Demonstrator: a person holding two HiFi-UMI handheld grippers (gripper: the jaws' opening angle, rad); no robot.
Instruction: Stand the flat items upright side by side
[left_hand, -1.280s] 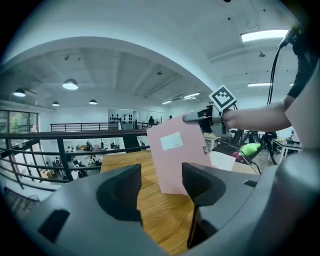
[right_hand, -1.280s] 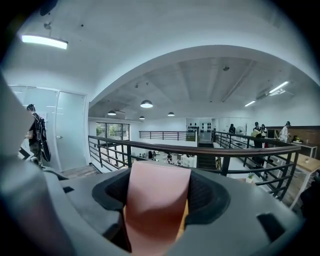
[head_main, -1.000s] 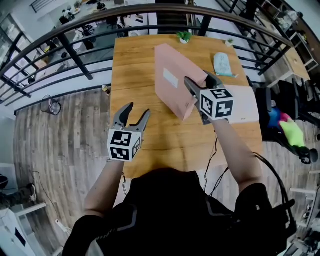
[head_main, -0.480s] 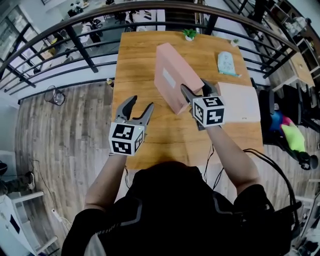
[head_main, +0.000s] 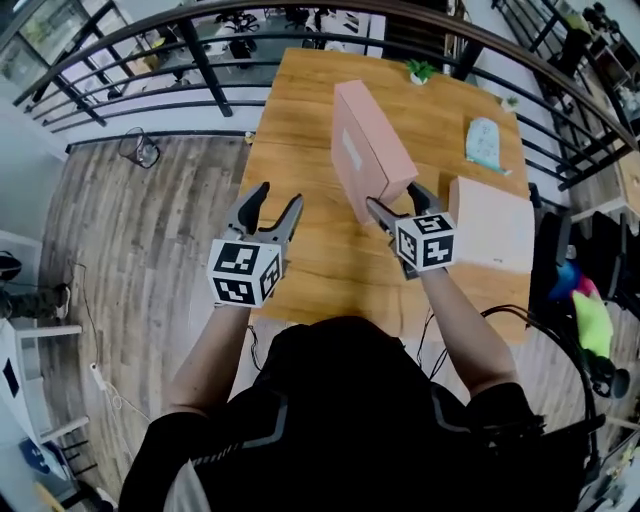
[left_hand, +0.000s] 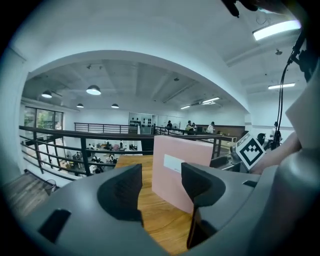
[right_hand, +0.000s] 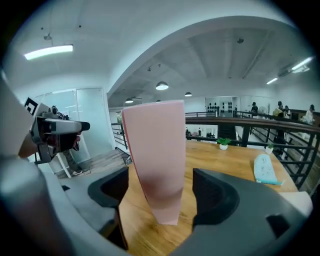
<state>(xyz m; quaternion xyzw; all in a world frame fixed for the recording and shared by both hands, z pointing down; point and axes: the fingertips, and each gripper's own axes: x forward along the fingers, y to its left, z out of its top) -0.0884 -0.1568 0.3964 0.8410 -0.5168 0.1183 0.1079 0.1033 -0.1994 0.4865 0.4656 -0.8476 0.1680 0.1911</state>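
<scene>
A pink flat box (head_main: 370, 150) stands upright on its long edge on the wooden table (head_main: 300, 270). My right gripper (head_main: 398, 203) is at its near end. Its jaws have just been opening and now stand open, with the box (right_hand: 155, 150) between them and a gap on each side. A second, paler flat box (head_main: 492, 225) lies flat to the right of that gripper. My left gripper (head_main: 277, 196) hovers open and empty above the table's left edge. From there the pink box (left_hand: 172, 165) shows ahead, beyond its jaws.
A light blue flat item (head_main: 484, 143) lies at the table's far right, and a small potted plant (head_main: 420, 70) stands at the far edge. A black railing (head_main: 200, 65) curves round the table's far side and left. Wooden floor (head_main: 150, 250) lies to the left.
The pink box has gone from tilted in the right gripper to upright on the table. The right gripper sank with it and its jaws widened off it. The left gripper rose a little.
</scene>
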